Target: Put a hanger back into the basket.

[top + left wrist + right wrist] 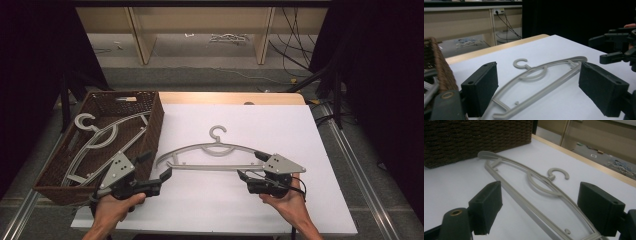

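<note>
A grey plastic hanger (215, 150) lies flat on the white tabletop (280, 125), hook pointing away from me. My left gripper (156, 165) is at the hanger's left end, jaws open and standing either side of that end (506, 110) without touching it. My right gripper (251, 165) is at the right end, also open, with the hanger's arm (536, 212) running between its jaws. In the left gripper view, the right gripper (616, 47) shows far right beyond the hanger (544, 72).
A dark wicker basket (157, 120) stands on the table's left side with more grey hangers (100, 140) inside; its wall (474, 137) is close behind the hanger's left end. Wooden shelf legs (140, 35) and floor cables (295, 40) lie beyond the table.
</note>
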### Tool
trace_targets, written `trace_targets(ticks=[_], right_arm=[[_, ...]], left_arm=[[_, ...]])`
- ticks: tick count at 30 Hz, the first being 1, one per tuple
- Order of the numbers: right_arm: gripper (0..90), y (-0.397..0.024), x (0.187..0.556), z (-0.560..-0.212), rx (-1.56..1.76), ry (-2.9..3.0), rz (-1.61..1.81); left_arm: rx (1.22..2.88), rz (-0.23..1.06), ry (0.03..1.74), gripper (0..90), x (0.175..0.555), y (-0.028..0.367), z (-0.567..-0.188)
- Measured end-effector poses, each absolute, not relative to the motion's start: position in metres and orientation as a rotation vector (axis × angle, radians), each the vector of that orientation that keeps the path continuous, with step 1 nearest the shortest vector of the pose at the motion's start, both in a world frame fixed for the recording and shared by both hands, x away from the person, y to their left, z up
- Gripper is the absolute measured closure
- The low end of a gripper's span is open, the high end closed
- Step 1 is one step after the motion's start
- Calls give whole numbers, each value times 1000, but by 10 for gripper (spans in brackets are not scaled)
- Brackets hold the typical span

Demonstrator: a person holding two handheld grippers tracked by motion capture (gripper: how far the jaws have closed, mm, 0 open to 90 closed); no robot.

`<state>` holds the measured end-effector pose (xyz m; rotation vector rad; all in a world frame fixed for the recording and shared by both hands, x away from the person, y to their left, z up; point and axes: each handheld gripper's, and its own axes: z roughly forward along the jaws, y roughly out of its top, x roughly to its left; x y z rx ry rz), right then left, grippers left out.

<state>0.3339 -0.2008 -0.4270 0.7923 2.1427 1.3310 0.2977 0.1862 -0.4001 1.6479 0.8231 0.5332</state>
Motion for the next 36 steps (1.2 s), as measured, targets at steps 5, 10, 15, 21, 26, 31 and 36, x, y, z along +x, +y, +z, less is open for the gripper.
trace_targets(ticks=[5, 10, 15, 21, 26, 31, 36], right_arm=[[210, -199, 334, -427, 787, 2136, 1335], [210, -200, 334, -426, 771, 2129, 1325], [212, -200, 334, -425, 769, 2128, 1331], [189, -199, 346, -426, 766, 2144, 1291], [158, -195, 366, -428, 808, 2191, 1237], [170, -183, 404, -429, 820, 2346, 1056], [247, -174, 434, -439, 838, 2441, 914]], left_arm=[[1682, 519, 780, 156, 291, 179, -414], [1689, 543, 763, 156, 287, 177, -424], [1674, 551, 763, 156, 284, 174, -430], [1696, 545, 769, 158, 282, 172, -436], [1686, 561, 788, 159, 283, 176, -436], [1700, 566, 790, 159, 286, 177, -438], [1693, 561, 773, 160, 284, 178, -436]])
